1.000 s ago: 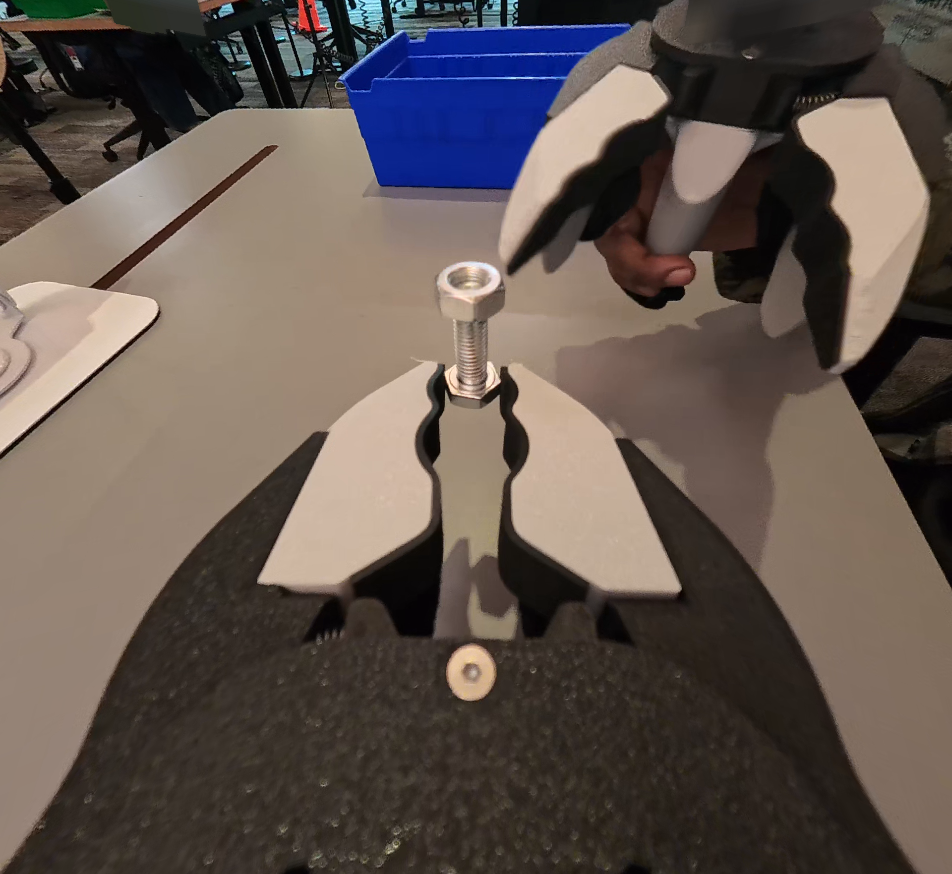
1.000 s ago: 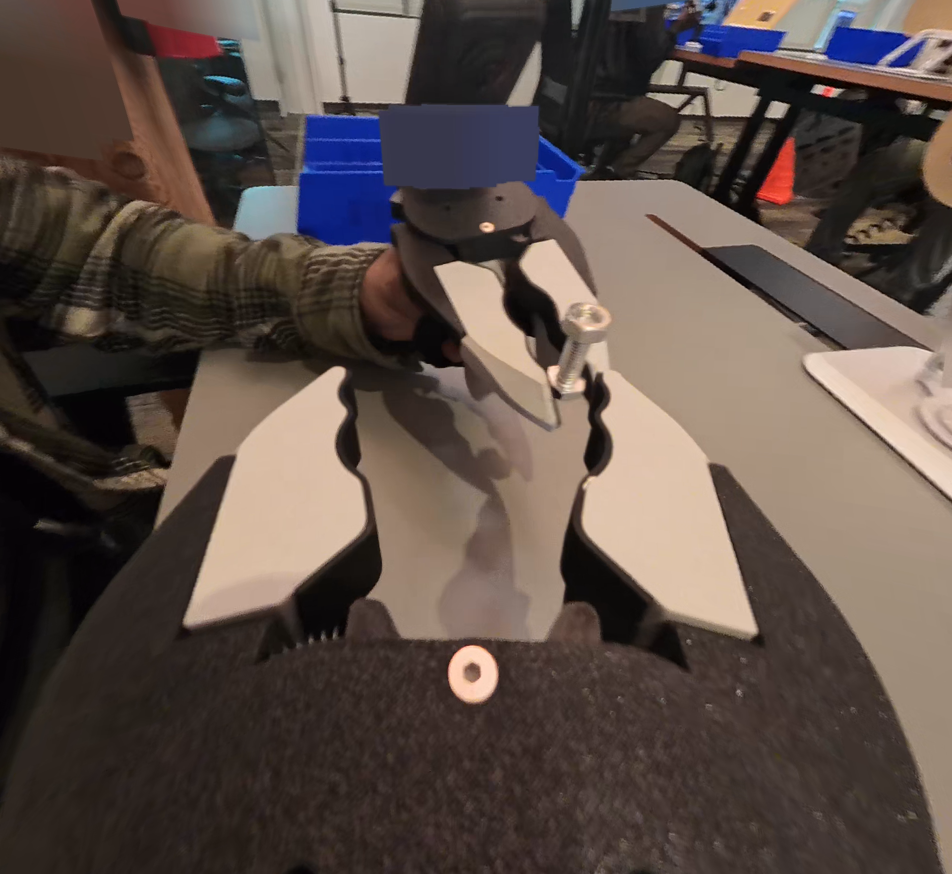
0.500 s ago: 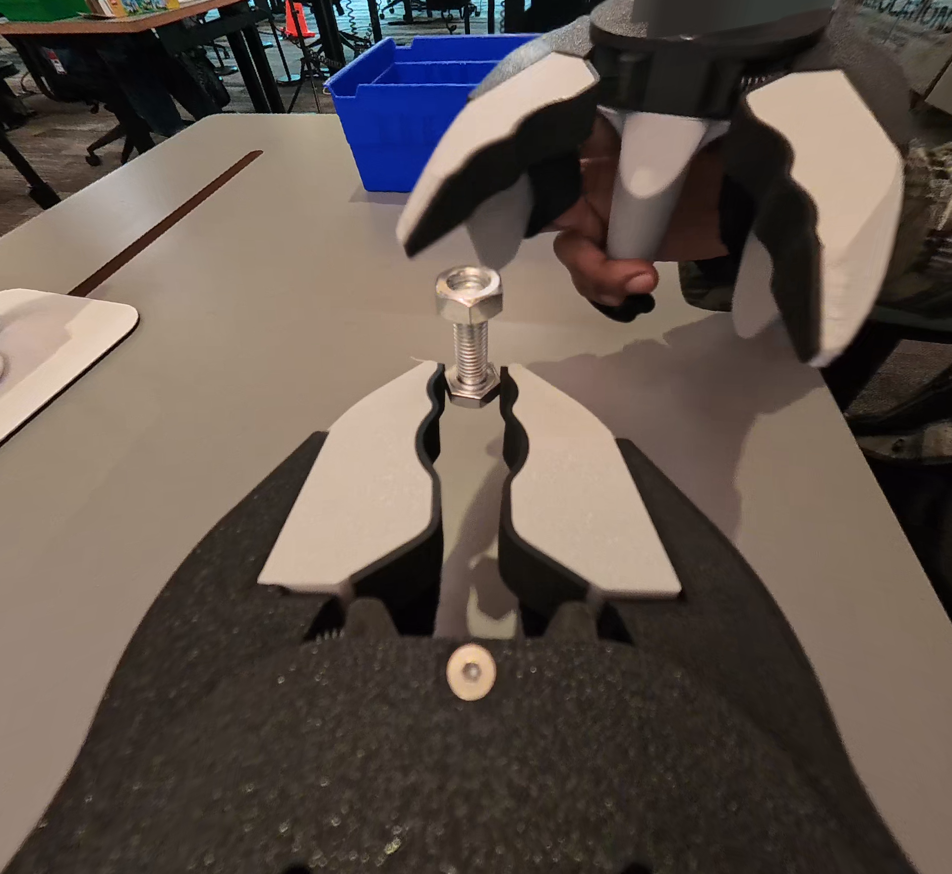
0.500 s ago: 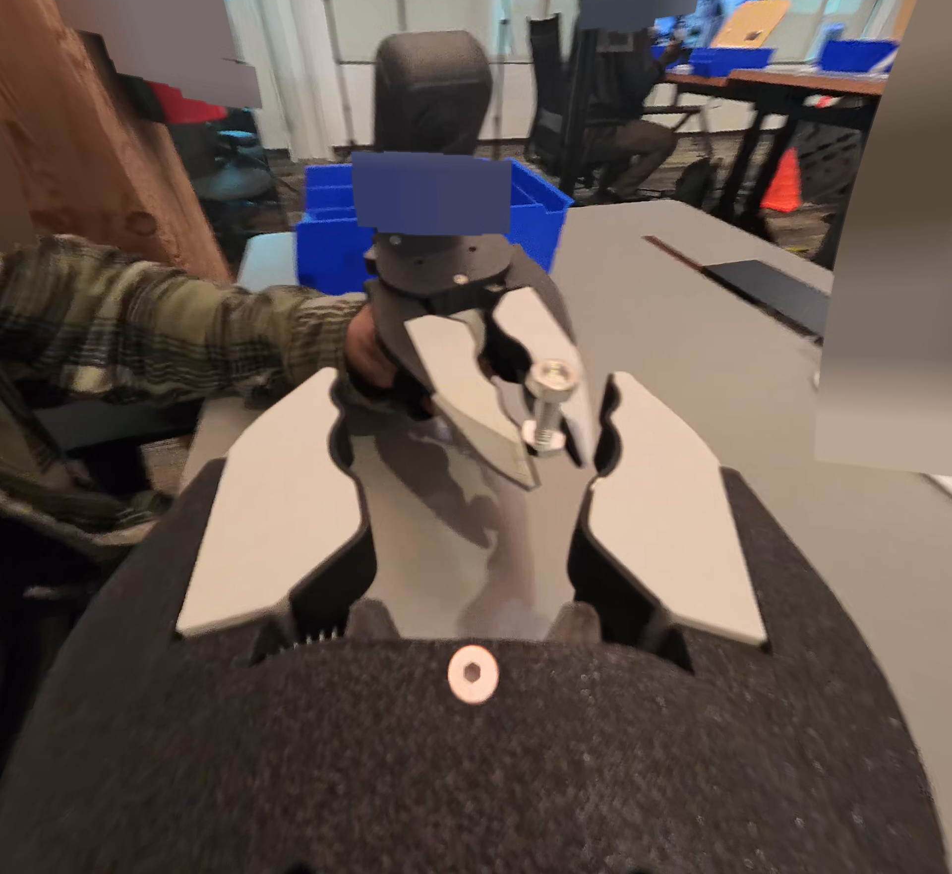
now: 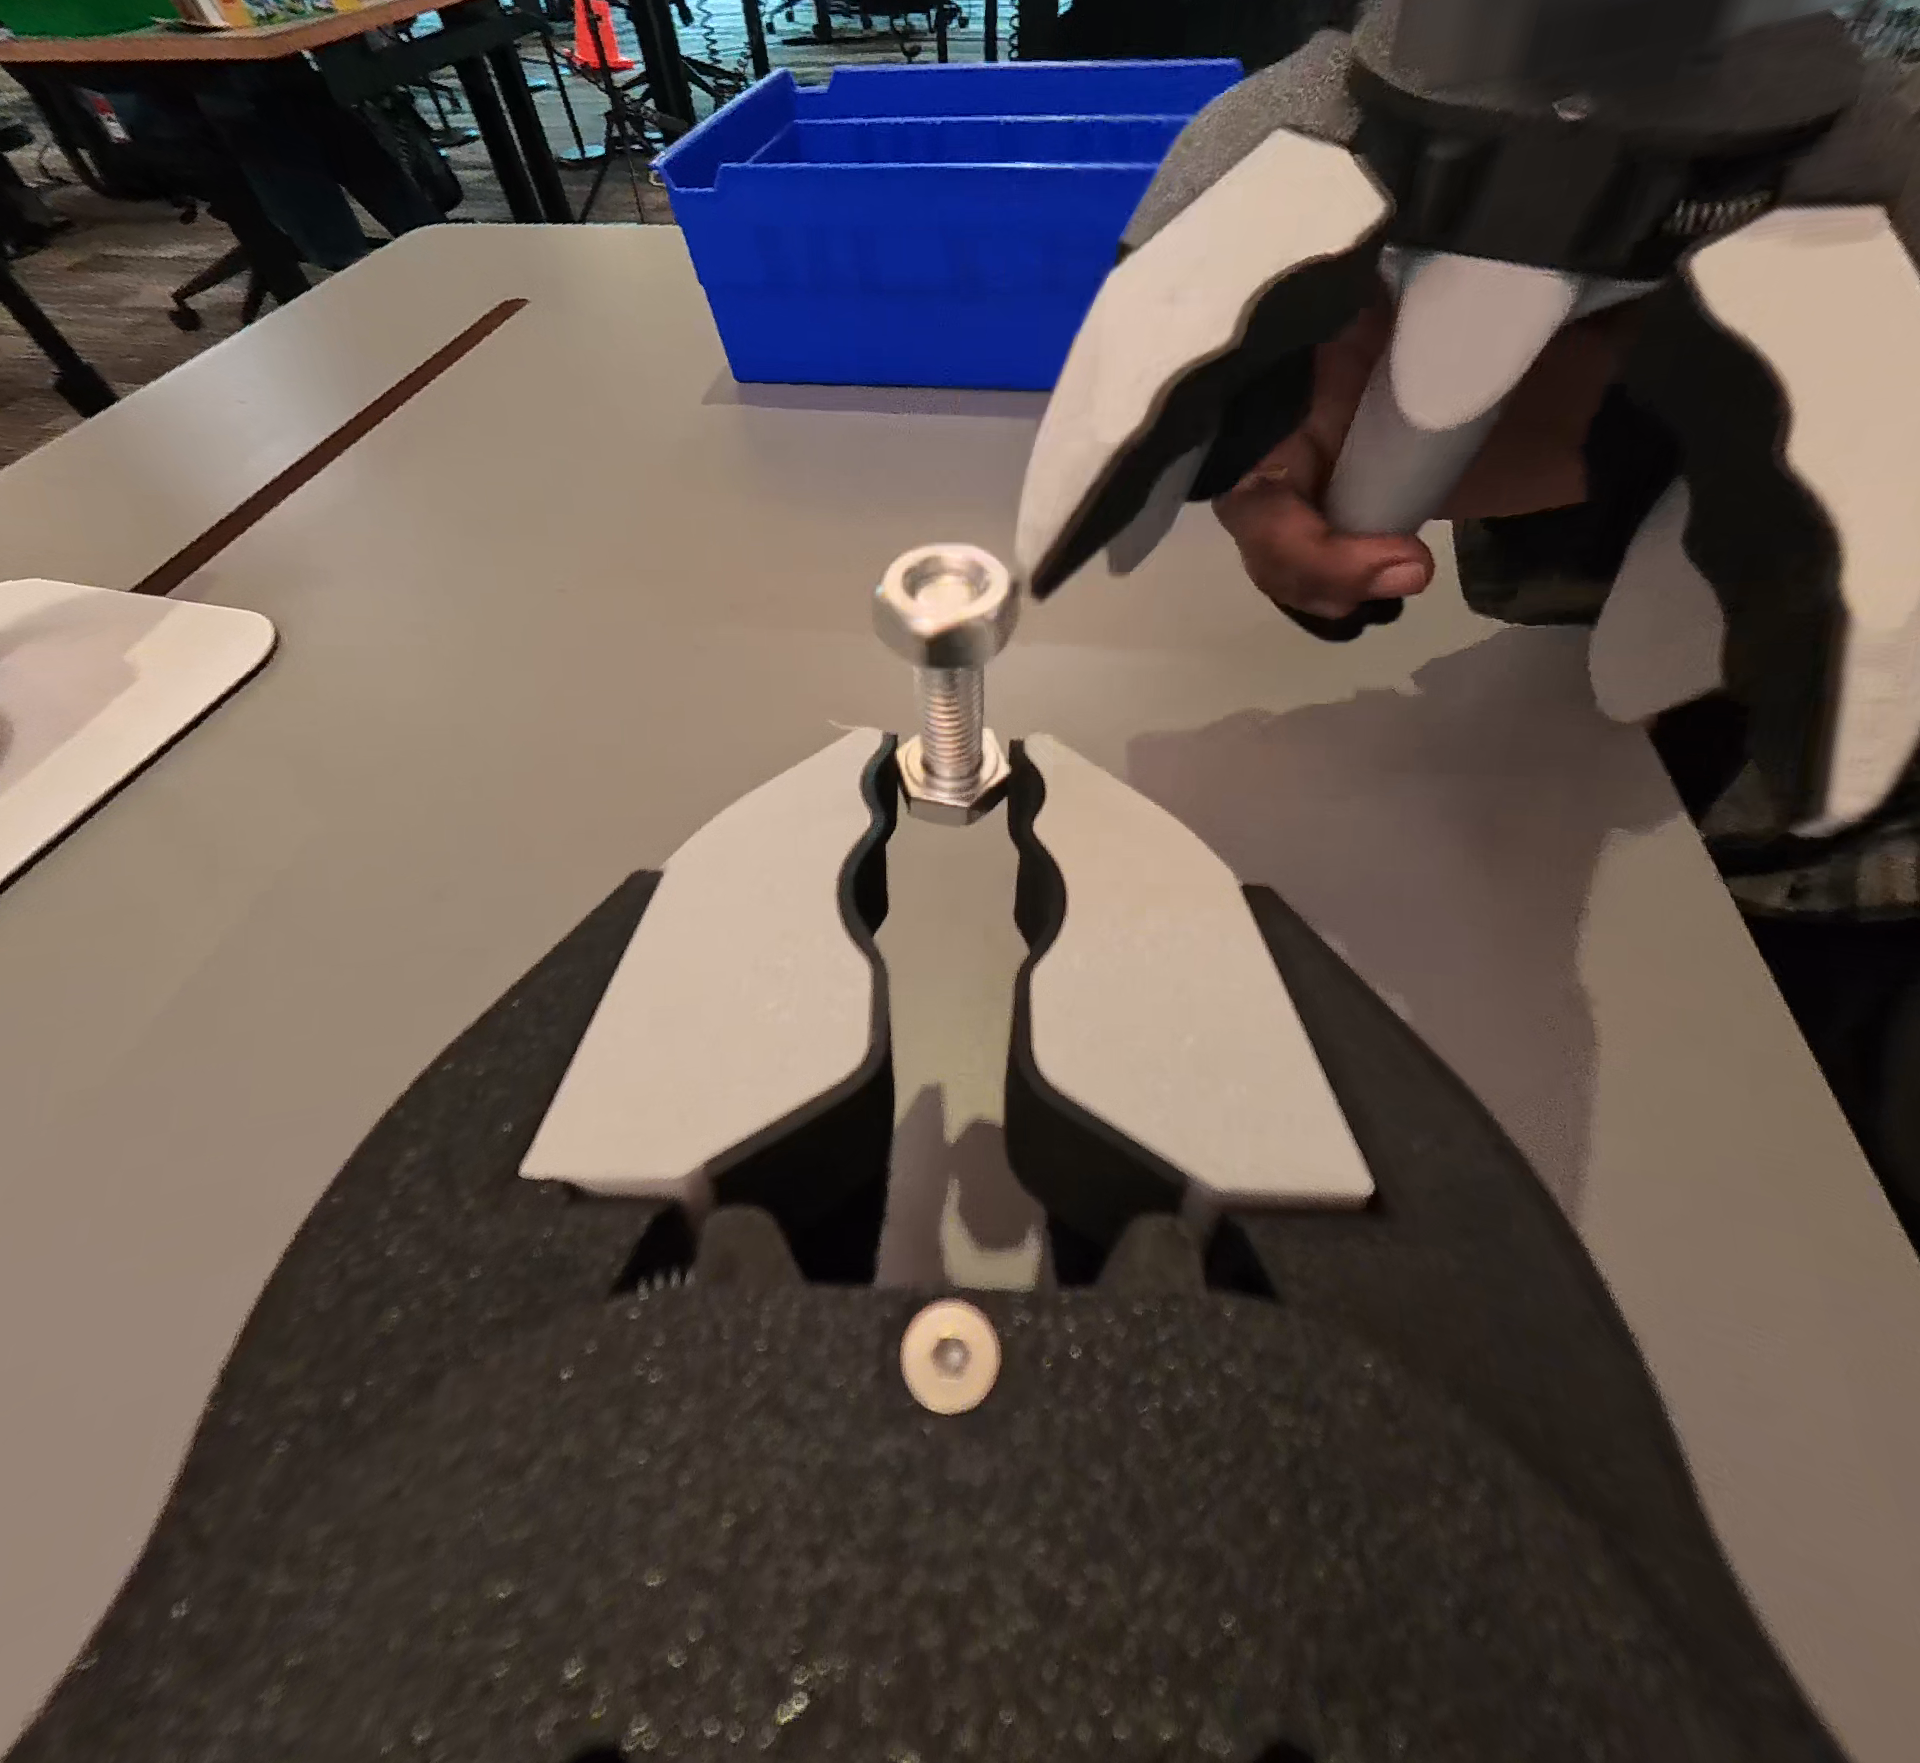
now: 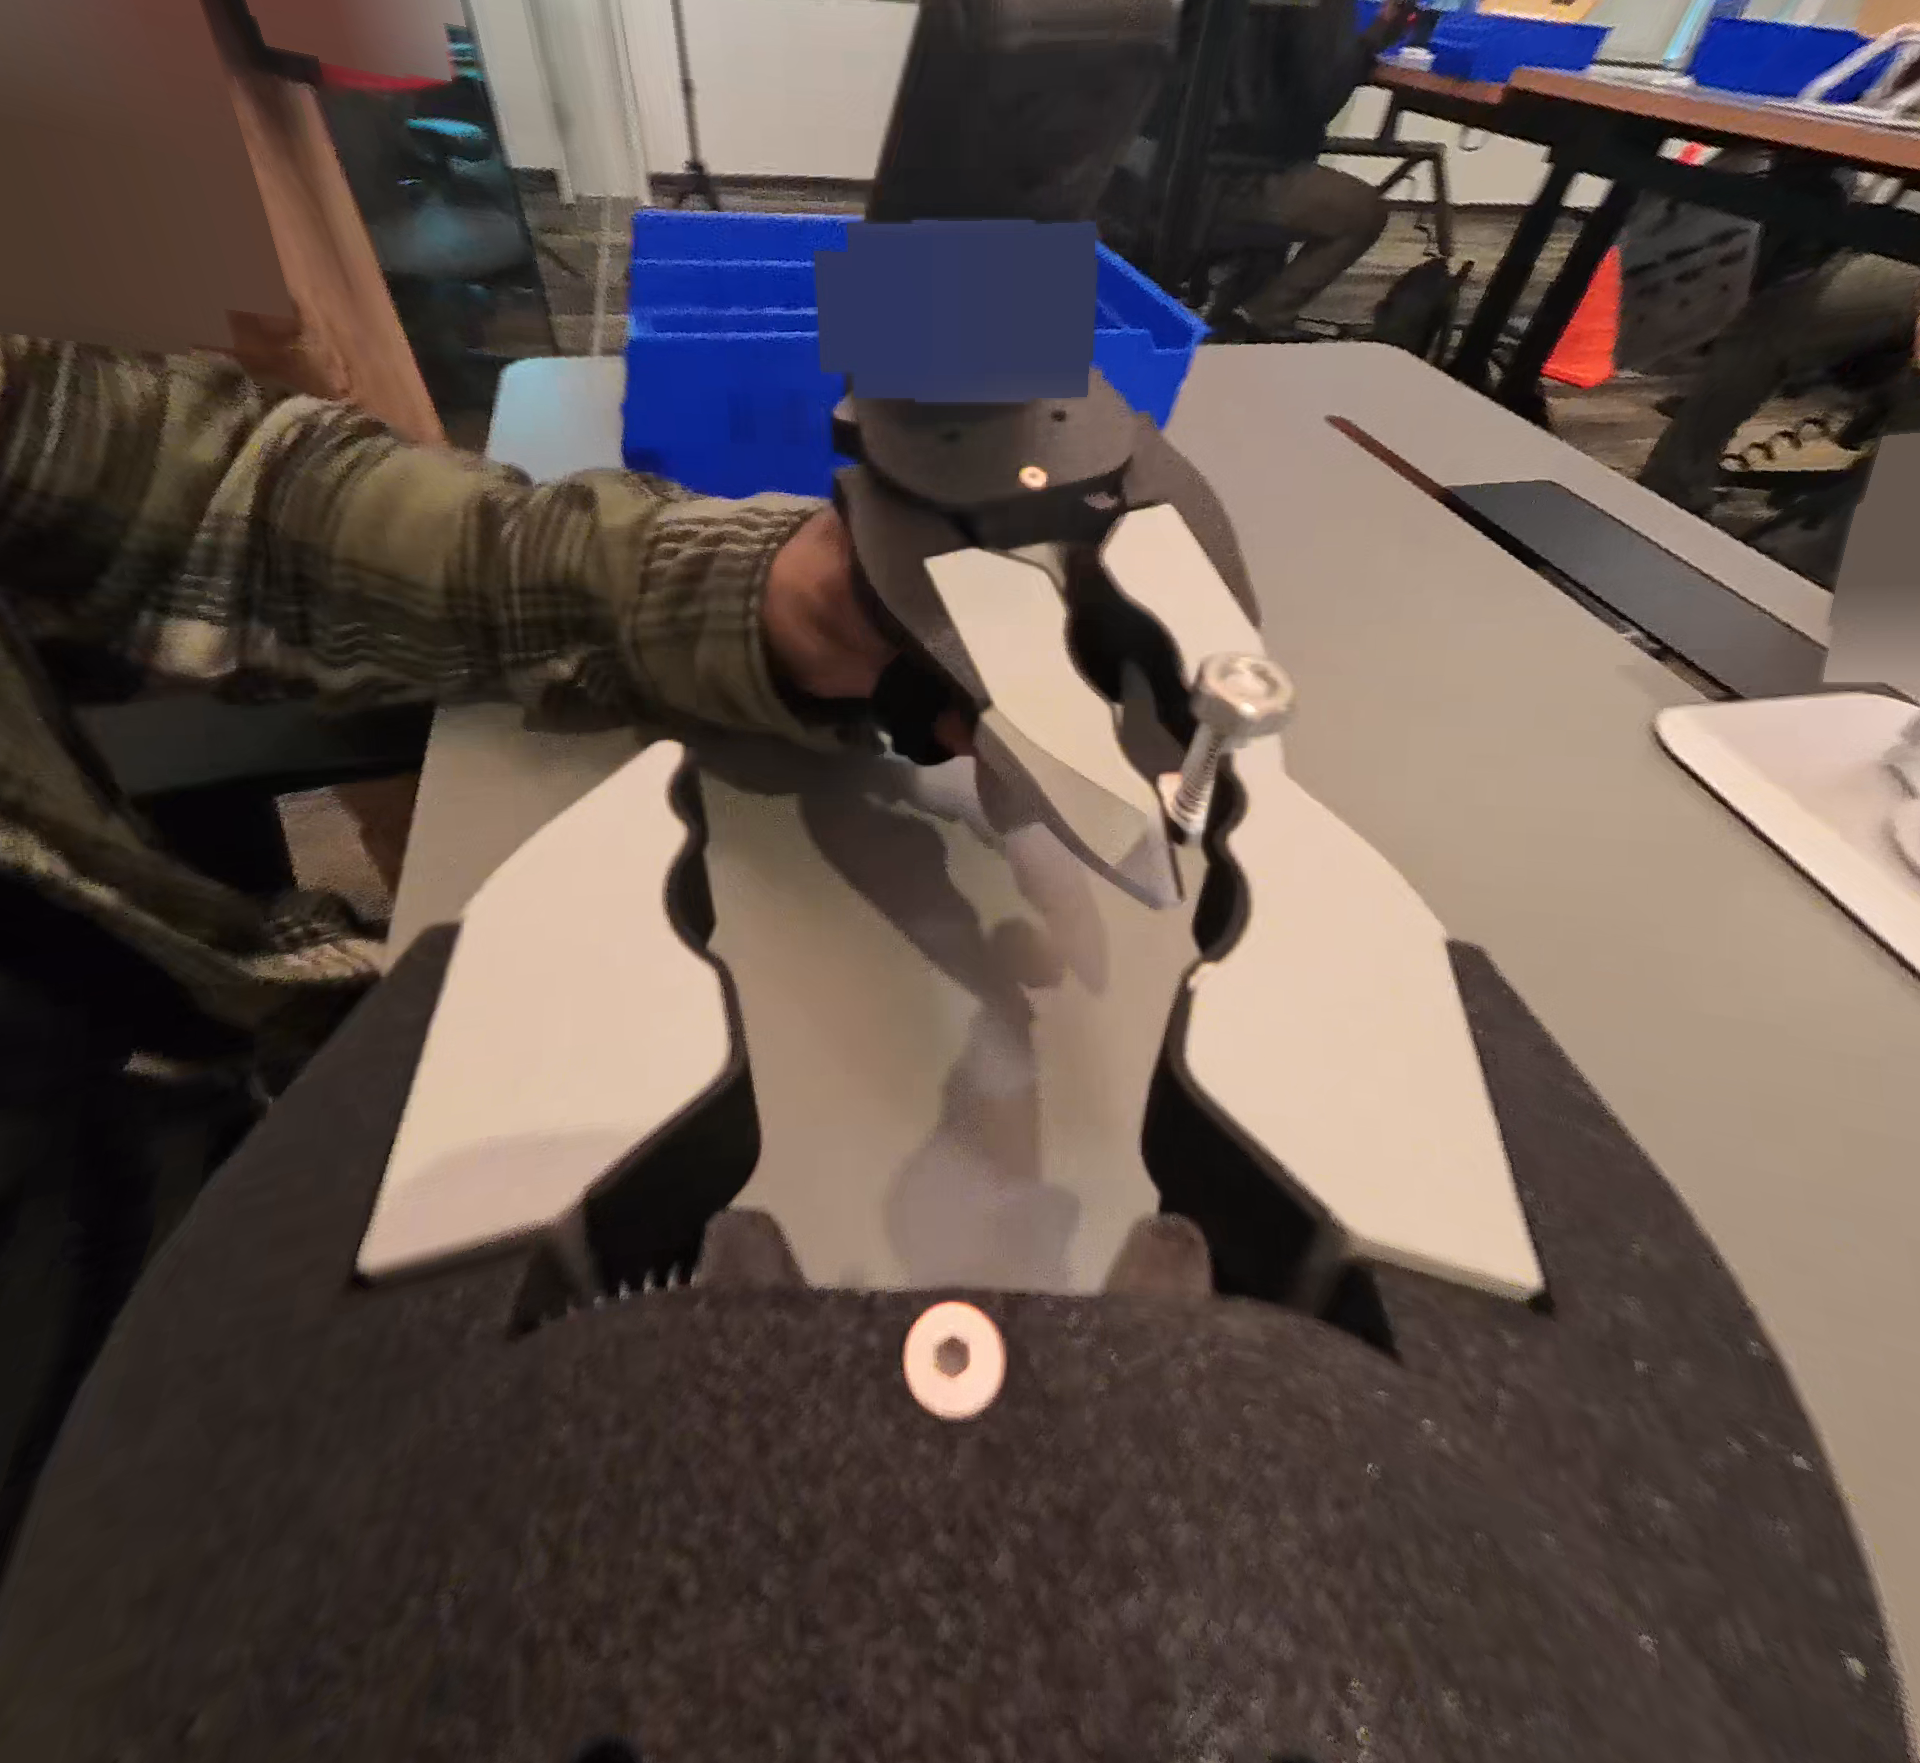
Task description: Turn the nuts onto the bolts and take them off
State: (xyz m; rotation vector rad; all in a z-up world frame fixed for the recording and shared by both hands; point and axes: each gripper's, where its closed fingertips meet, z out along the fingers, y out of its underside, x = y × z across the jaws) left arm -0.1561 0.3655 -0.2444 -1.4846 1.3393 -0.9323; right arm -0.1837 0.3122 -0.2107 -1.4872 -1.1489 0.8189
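One bolt [image 5: 945,674], one nut [image 5: 948,791] pinched by left gripper [image 5: 948,783]; right gripper [image 6: 951,840] spread, empty. Grey table [image 5: 468,674], one blue bin [image 5: 914,259], office desks behind.

A grey counter [image 5: 520,633] with a smooth matte top and rounded corners carries everything. At its far edge a blue plastic bin [image 5: 914,259] sits directly on the surface, its long side facing the near end. In the left wrist view, a dark narrow slot [image 5: 332,446] runs across the top at far left, and a white board [image 5: 104,685] with rounded corners lies flat at the left edge. In the right wrist view the same board [image 6: 1797,799] lies at the right, with a flat black panel [image 6: 1621,560] beyond it, near the slot [image 6: 1382,456].
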